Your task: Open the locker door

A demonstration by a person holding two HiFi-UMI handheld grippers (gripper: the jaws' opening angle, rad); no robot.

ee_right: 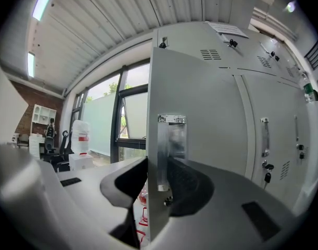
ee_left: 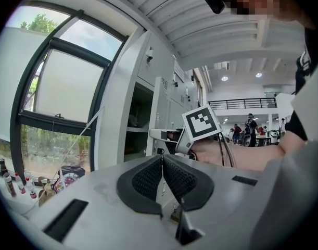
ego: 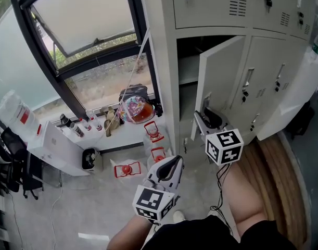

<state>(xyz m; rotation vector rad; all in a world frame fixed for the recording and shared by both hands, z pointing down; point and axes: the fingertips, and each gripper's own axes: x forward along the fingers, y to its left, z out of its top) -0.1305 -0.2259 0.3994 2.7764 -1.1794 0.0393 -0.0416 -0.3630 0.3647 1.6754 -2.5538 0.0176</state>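
Observation:
The white locker door (ego: 221, 77) stands partly open from its dark compartment (ego: 189, 61). My right gripper (ego: 204, 114) sits at the door's free edge, below mid-height. In the right gripper view the door's edge (ee_right: 153, 139) and its metal handle (ee_right: 172, 139) lie between the jaws, and the right gripper (ee_right: 157, 177) is shut on them. My left gripper (ego: 174, 163) hangs lower and to the left, apart from the locker. Its pads meet with nothing between them, so the left gripper (ee_left: 163, 161) is shut. The right gripper's marker cube (ee_left: 202, 123) shows in the left gripper view.
Closed lockers (ego: 276, 77) with handles and keys stand right of the open one. A window sill at the left holds small bottles (ego: 78, 126) and a bag (ego: 135, 105). Red items (ego: 127, 169) and a white box (ego: 57, 147) lie on the floor. A wooden surface (ego: 278, 176) is at the lower right.

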